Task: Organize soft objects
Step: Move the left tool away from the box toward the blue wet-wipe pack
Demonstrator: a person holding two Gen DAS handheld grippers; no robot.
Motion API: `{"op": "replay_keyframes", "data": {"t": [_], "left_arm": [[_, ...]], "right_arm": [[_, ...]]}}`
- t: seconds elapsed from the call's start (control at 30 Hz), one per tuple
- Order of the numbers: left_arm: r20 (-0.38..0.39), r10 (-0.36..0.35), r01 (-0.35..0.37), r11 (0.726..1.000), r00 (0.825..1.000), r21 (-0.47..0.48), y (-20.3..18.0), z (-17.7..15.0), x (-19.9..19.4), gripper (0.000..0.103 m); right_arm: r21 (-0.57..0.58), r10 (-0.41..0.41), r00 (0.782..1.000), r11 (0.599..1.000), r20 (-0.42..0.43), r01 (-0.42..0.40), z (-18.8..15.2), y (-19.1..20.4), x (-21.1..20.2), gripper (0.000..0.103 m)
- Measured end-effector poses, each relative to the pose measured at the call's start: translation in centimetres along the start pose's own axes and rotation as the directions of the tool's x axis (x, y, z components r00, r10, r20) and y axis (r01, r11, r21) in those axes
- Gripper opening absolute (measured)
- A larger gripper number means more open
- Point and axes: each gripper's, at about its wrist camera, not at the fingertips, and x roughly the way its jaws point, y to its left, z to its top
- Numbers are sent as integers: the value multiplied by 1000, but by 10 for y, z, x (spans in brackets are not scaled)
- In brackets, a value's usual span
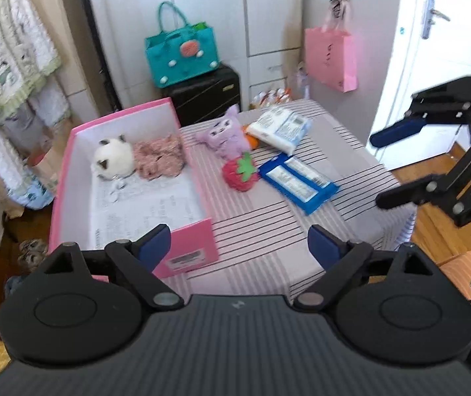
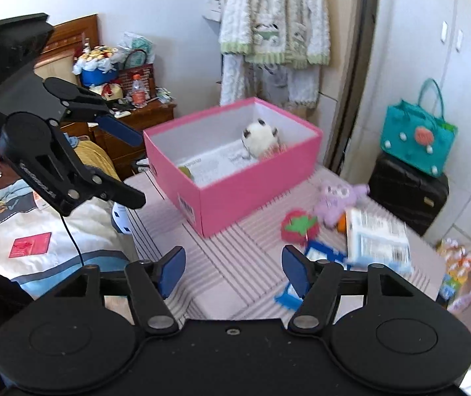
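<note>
Soft toys at a mid-sort stage. Two items — a white plush [image 1: 114, 156] and a pink fabric bundle [image 1: 159, 158] — lie at the far end of the pink box [image 1: 189, 241], which stands on the left part of the striped worktop [image 1: 252, 231]. Outside the box, right of its wall, lie a purple plush [image 1: 220, 135] and, touching its near side, a red strawberry plush [image 1: 239, 173]. An orange item is mostly hidden behind them.

Left gripper [image 1: 238, 244] hovers above the near edge of the worktop, fingers spread and empty. Right gripper [image 2: 232, 264] likewise stands spread, holding nothing, near the strawberry.

Likely hazards:
- The strawberry touches the purple plush — a wide closure could catch both, or drag one off the worktop.
- A blue packet [image 1: 298, 181] and a white packet [image 1: 280, 128] lie just beside the toys; these seem not to be soft objects, and a careless pinch may snag a wrapper.
- Both grippers aiming at the same cluster may collide.
- Contact with the box wall on approach could shift the box.
</note>
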Motion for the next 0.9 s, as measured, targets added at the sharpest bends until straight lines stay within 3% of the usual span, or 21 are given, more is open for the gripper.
{"op": "replay_keyframes", "data": {"t": [0.17, 0.3, 0.43, 0.6, 0.73, 0.9], "left_arm": [[58, -43, 42, 999, 997, 25, -18, -5, 10, 95], [91, -67, 64, 997, 994, 34, -28, -5, 26, 95], [111, -93, 92, 996, 989, 14, -34, -3, 48, 96], [106, -147, 151, 988, 983, -32, -43, 0, 84, 97], [77, -211, 216, 975, 974, -59, -49, 5, 112, 97], [58, -235, 241, 963, 970, -119, -47, 12, 142, 96]], "right_arm": [[60, -23, 1000, 998, -7, 23, -38, -7, 14, 73], [80, -97, 995, 992, 8, 96, -63, -13, 31, 75], [105, -166, 985, 982, 48, 160, -84, -22, 49, 85], [172, -168, 979, 974, 113, 147, -98, -36, 71, 86], [218, -183, 976, 964, 117, 154, -101, -47, 94, 86], [246, -210, 972, 952, 101, 181, -102, -59, 114, 87]]}}
